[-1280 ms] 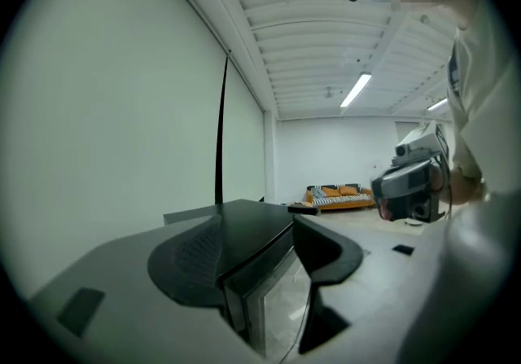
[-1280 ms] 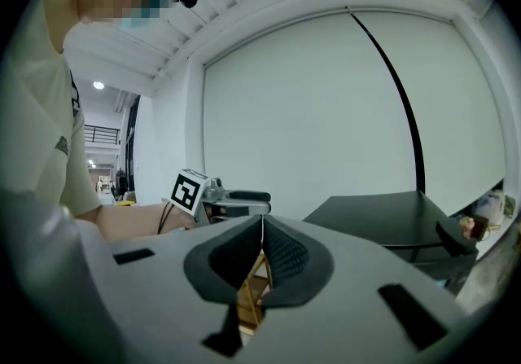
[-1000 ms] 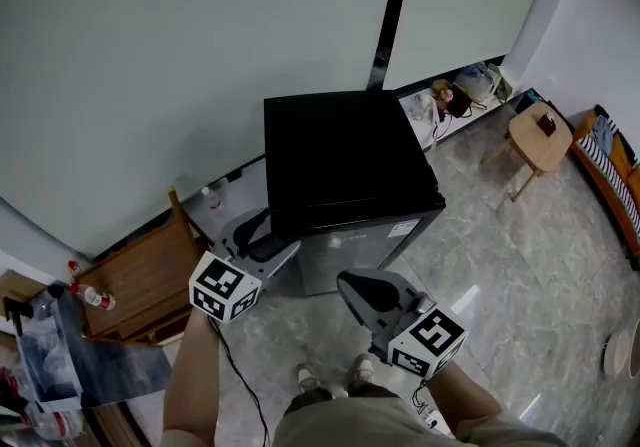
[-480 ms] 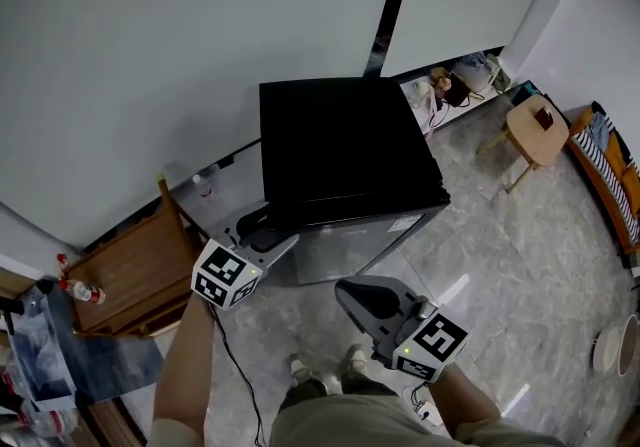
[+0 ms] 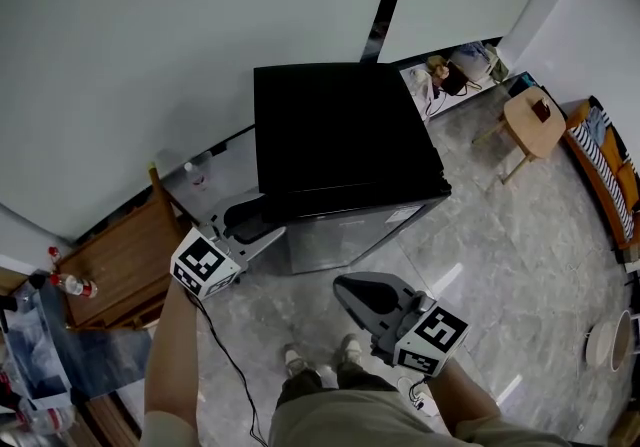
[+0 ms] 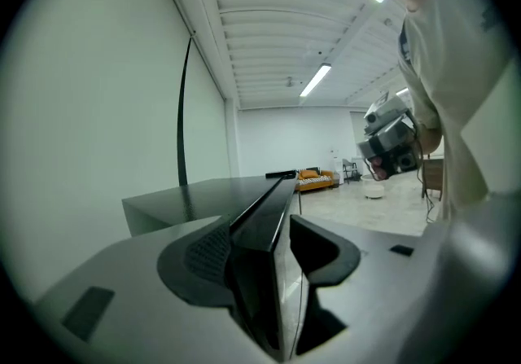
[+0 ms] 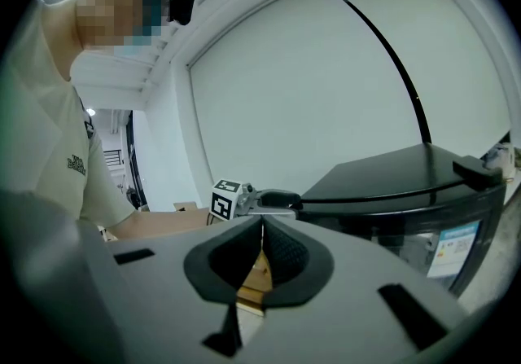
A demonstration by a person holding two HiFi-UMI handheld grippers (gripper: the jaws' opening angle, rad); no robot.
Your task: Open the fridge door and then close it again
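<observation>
Fridge (image 5: 340, 135) against wall (image 5: 150, 55), stool (image 5: 530, 123) right, perhaps cabinet (image 5: 115, 265) left.

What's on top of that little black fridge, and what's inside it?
Nothing sits on the fridge; its black top is bare. The inside is hidden, since the door looks shut from the head view.

**Left gripper** (image 5: 252, 222) — it has sunk and settled at the front-left corner of the small black-topped fridge (image 5: 340, 125). Its jaws were at their widest a moment ago and have just been closing. The fridge's dark front top edge (image 6: 264, 212) now stands between them, close against the left jaw, with a gap at the right one.

**Head view** — the fridge sits slightly higher and further left in frame than before.
</observation>
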